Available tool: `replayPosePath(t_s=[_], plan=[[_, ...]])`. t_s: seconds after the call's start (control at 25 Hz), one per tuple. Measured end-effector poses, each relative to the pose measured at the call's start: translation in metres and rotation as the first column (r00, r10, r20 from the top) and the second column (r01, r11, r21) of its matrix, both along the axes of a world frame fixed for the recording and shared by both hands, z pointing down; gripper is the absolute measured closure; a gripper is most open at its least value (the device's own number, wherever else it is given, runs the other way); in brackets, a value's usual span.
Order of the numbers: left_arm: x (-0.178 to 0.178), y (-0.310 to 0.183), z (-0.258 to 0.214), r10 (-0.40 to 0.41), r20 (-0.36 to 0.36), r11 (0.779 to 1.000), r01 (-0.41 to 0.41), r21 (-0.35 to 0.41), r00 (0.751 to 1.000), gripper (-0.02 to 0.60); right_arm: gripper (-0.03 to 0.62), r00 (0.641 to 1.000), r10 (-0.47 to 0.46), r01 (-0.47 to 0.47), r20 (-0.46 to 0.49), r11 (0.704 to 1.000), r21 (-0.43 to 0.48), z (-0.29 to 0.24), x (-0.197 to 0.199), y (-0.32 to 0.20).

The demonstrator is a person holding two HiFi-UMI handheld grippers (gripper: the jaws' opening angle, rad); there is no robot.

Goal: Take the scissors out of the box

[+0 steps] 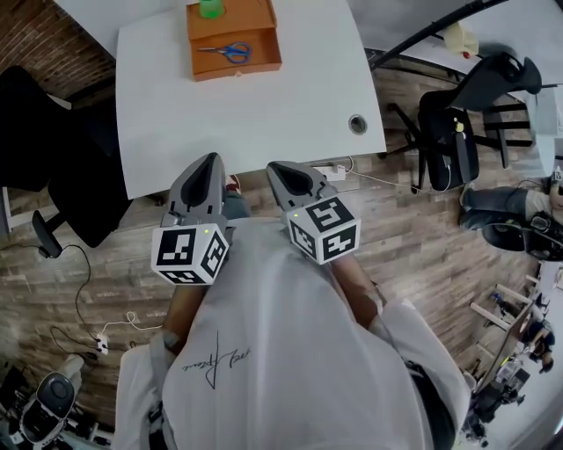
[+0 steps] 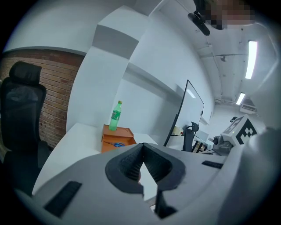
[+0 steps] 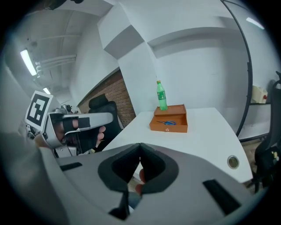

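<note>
Has the blue scissors point(image 1: 226, 52) lying flat in the open orange box point(image 1: 237, 68) by the green bottle point(image 1: 210, 8) at the far end of the white tabletop point(image 1: 264, 114), easy to lift out, with left tongs point(image 1: 209, 159) and right tongs point(image 1: 274, 167) squeezed together, empty, too far off to grab.

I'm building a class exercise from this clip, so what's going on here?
A person stands at the near edge of a white table, holding a gripper in each hand. The left gripper and right gripper are both shut and empty. At the table's far end, blue-handled scissors lie inside an orange box, with a green bottle at its back. Nothing has been touched.
</note>
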State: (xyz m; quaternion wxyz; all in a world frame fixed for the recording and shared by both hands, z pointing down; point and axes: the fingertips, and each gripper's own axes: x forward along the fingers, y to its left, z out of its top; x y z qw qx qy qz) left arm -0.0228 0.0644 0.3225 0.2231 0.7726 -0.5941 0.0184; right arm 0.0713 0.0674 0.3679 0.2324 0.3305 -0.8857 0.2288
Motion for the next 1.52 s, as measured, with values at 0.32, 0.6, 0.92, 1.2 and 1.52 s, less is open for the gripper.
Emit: replayPosePath(t_s=[0.32,0.6,0.92,1.2,1.52], plan=[[-0.038,-0.042,-0.013,0.021,-0.026,0.999,-0.02,0.048,0.999,0.574,0.583,0.999,0.029,-0.028,-0.016,0.999,0.03,-0.008,-0.03,-0.038],[-0.052,-0.06,-0.005,0.061,-0.057,0.997,-0.058,0.047,0.997,0.574,0.583,0.998,0.058,-0.057,-0.022,0.998,0.026,-0.004,-0.052,-0.064],[-0.057,-0.067,0.005,0.093,-0.082,0.996,-0.091,0.022,0.992,0.574,0.583,0.995,0.095,-0.095,-0.04,0.995,0.011,0.005,-0.051,-0.075],[-0.076,-0.087,-0.004,0.037,-0.079,0.998,-0.033,0.051,0.996,0.574,0.583,0.994,0.097,-0.096,-0.042,0.995,0.031,0.003,-0.051,-0.099],[-0.09,-0.12,0.001,0.011,-0.044,0.999,-0.009,0.043,0.999,0.574,0.583,0.994,0.1,-0.099,-0.032,0.995,0.034,0.002,-0.049,-0.132]])
